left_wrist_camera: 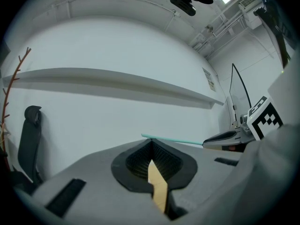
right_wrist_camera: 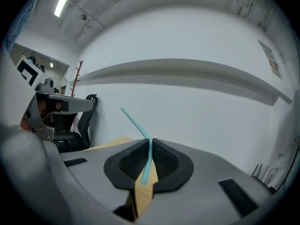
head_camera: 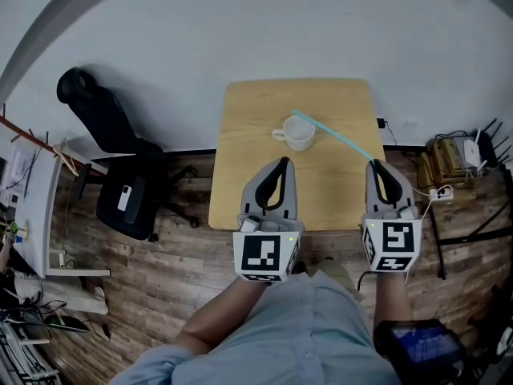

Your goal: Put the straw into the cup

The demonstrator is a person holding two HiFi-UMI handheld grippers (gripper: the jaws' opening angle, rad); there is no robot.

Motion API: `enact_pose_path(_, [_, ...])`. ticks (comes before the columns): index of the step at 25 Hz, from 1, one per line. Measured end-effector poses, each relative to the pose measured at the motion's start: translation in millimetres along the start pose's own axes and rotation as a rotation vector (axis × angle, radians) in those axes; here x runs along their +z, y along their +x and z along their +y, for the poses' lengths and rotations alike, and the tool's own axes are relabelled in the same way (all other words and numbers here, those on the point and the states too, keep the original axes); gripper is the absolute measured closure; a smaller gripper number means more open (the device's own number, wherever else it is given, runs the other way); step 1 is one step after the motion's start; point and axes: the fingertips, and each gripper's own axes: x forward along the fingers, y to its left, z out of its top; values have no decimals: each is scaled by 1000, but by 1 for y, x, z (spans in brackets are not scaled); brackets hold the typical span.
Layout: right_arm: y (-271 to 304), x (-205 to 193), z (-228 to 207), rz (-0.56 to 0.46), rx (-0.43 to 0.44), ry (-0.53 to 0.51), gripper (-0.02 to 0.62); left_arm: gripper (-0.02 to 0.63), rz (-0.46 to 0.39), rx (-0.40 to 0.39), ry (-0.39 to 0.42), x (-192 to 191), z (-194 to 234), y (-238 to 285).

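Note:
A white cup (head_camera: 298, 134) with a handle on its left stands on the small wooden table (head_camera: 240, 119). My right gripper (head_camera: 377, 167) is shut on a teal straw (head_camera: 333, 135), whose free end reaches up and left over the cup's rim. In the right gripper view the straw (right_wrist_camera: 138, 125) is pinched between the pads and bends away to the left. My left gripper (head_camera: 279, 164) is shut with nothing in it, hovering at the table's near edge just below the cup. The left gripper view shows the straw (left_wrist_camera: 173, 140) and the right gripper (left_wrist_camera: 225, 137) off to the right.
A black office chair (head_camera: 120, 163) stands left of the table on the wood floor. Cables and a router (head_camera: 461, 155) lie to the right. A white wall runs behind the table. The person's sleeve fills the bottom of the head view.

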Motion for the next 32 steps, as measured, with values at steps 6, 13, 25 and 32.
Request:
enact_pose_path(6, [21, -18, -5, 54, 18, 2, 575, 614, 51, 20, -26, -18, 10, 18])
enact_pose_path(13, [59, -43, -21, 125, 49, -7, 575, 614, 99, 50, -54, -41, 18, 53])
enact_pose_path(25, [130, -45, -48, 155, 82, -58, 575, 614, 140, 107, -75, -57, 38, 107])
enact_pose_path(32, [150, -43, -50, 146, 117, -104, 575, 614, 148, 136, -77, -61, 44, 121])
